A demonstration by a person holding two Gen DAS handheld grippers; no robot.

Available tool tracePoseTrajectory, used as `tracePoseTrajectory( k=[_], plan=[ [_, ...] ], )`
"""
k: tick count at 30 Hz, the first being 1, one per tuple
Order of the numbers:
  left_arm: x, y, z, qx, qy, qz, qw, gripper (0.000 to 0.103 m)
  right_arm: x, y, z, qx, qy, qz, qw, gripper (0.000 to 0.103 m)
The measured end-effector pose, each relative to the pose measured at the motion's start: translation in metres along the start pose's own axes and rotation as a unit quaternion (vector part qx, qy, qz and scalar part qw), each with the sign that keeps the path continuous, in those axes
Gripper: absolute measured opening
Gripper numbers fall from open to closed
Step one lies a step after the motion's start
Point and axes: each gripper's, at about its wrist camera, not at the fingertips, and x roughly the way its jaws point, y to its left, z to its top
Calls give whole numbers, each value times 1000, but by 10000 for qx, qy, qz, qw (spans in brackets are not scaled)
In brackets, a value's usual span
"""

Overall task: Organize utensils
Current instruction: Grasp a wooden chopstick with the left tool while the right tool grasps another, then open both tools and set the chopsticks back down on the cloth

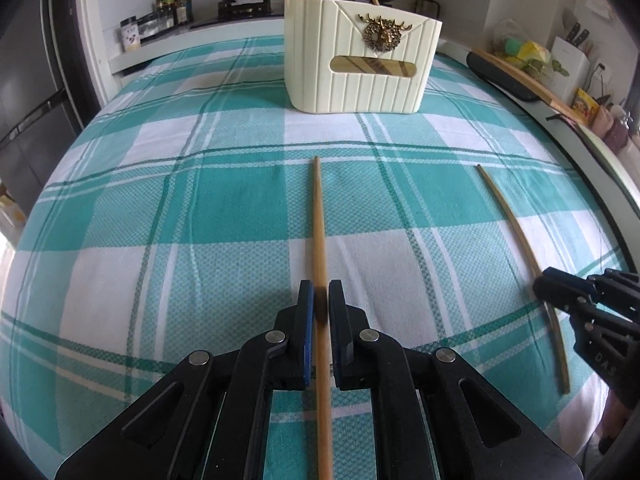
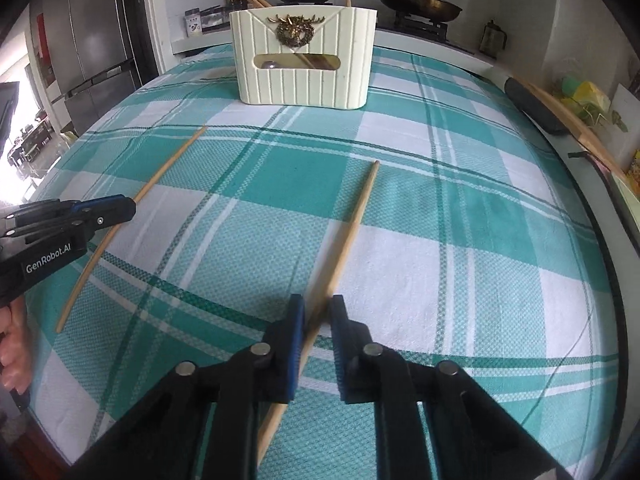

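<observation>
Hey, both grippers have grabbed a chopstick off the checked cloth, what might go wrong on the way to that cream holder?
Each chopstick is pinched near one end: the left gripper holds its chopstick with most of its length sticking forward, so it may pivot or slip. The right gripper holds its chopstick at a slant, so the tip may miss the opening. The cream holder already contains utensils that could block entry, and a knock might tip it.

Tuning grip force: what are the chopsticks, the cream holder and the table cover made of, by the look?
Chopsticks: likely bamboo or wood, tan, matte, unlacquered.
Holder: probably moulded plastic, cream, ribbed walls with a slight sheen; the deer badge looks like brass-toned metal.
Table cover: woven cloth, teal and white check, visible weave and creases.
</observation>
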Motion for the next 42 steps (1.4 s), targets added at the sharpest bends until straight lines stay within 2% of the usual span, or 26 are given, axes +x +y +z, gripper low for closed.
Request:
tracePoseTrajectory(
  k=[1,3,5,6,7,10,11,13,17,23,42],
  plan=[
    [-1,0,-1,25,-5,-7,10000,11,-2,-5,-2,34,0,-107,9999,10],
    [-3,0,-2,56,-5,-33,10000,27,-5,-17,-7,87,28,-311,9995,10],
    [-5,1,-2,63,-35,-10,10000,59,-9,-31,-13,226,58,-432,9988,10],
    [-6,3,-3,65,-54,17,10000,65,-11,-38,-16,333,77,-452,9984,10],
    [-6,3,-3,76,-61,25,9999,69,-14,-45,-19,451,90,-444,9980,10],
    [0,5,-3,137,91,22,9999,72,-20,-57,-26,672,-28,-344,9971,15],
    [2,4,-4,164,109,48,9998,74,-20,-58,-26,682,-54,-331,9971,32],
    [3,2,-5,264,92,133,9995,81,-19,-59,-26,643,-133,-369,9972,55],
    [7,3,-7,330,127,198,9992,95,-10,-53,-23,496,-106,-302,9983,55],
    [11,8,-6,274,173,171,9993,102,-5,-47,-22,415,-349,-353,9979,58],
    [11,8,-6,278,165,174,9993,102,-5,-44,-24,405,-466,-461,9970,58]
  ],
)
